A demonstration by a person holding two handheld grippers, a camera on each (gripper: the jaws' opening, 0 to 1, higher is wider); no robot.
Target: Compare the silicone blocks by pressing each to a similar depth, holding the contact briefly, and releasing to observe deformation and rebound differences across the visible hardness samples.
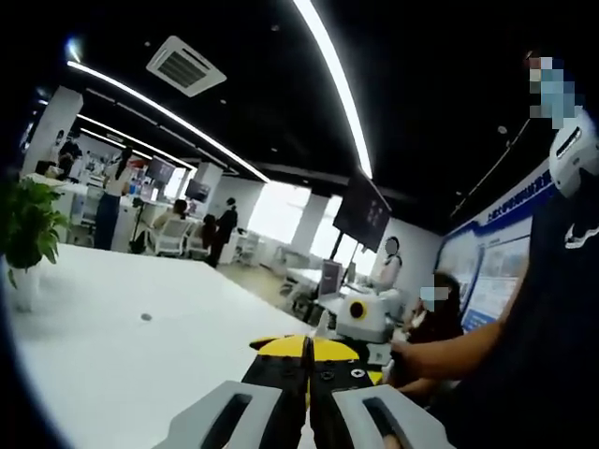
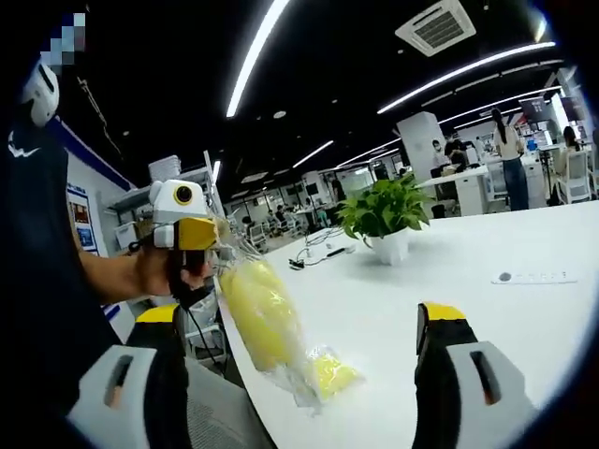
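Left gripper view: jaws of the left gripper (image 1: pixel 307 412) pressed together, over a white table (image 1: pixel 112 355)
Right gripper view: the right gripper (image 2: pixel 299 374) stands wide; the other gripper pinches a clear bag of yellow blocks (image 2: pixel 267 323) by its top, hanging at the table edge; they look soft, light, slippery in plastic; potted plant (image 2: pixel 386 213) in an open office

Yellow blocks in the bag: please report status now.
Left tool shut on bag, lifted over table. Right tool open, beside yellow blocks. No pressing yet; nothing blocking.
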